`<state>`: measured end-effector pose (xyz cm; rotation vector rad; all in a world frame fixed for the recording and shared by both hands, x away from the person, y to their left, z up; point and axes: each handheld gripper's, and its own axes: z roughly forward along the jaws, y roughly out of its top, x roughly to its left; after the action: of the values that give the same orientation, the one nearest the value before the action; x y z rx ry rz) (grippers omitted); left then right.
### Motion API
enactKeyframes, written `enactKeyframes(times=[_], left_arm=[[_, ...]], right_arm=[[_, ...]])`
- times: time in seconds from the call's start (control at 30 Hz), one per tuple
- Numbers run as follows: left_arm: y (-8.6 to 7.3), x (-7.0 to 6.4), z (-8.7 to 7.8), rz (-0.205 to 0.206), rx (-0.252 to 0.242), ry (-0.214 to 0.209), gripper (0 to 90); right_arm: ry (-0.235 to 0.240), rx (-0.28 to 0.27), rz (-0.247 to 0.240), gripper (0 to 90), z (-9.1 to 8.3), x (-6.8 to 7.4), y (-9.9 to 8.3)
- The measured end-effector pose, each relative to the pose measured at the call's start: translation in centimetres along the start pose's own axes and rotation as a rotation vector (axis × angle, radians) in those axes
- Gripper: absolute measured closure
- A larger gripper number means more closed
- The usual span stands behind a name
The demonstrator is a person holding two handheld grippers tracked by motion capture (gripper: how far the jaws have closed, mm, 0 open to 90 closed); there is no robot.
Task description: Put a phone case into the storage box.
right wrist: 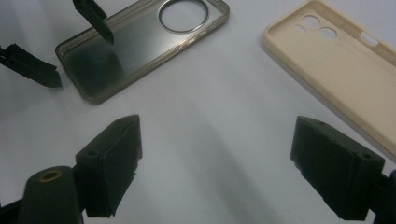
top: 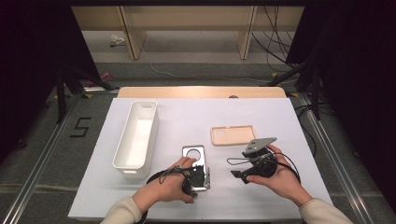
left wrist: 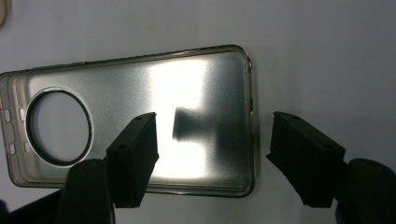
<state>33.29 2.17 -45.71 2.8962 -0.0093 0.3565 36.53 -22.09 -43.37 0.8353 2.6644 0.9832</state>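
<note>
High view, left gripper [top: 198, 179] jaws apart over grey phone case [top: 194, 154], right gripper [top: 240, 175] apart, angled leftward.

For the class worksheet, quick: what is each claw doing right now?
Left claw: open, jaws straddling the end edge of the clear phone case, not yet gripping.
Right claw: open, holding nothing, over bare table beside the beige phone case.

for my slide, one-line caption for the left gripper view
Open left tool straddling the short end of a clear grey phone case lying on the white table.
</note>
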Motion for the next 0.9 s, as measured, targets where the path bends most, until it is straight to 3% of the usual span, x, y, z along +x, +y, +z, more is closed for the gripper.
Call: enactKeyframes(times=[0.1,0.53,0.7,0.9], left_arm=[[0.09,0.07,0.01,0.019,0.016,-0.004,33.8],[0.35,0.09,0.17,0.019,0.023,-0.012,39.2],[0.51,0.22,0.16,0.039,0.027,-0.015,42.2],[0.54,0.14,0.14,0.031,0.034,-0.043,48.0]], right_arm=[[0.001,0.001,0.000,17.3,0.00,0.00,-0.01],[0.005,0.004,-0.001,17.3,0.03,0.03,-0.01],[0.006,0.005,-0.001,17.3,0.04,0.04,-0.02],[0.007,0.005,-0.003,17.3,0.08,0.04,-0.03]])
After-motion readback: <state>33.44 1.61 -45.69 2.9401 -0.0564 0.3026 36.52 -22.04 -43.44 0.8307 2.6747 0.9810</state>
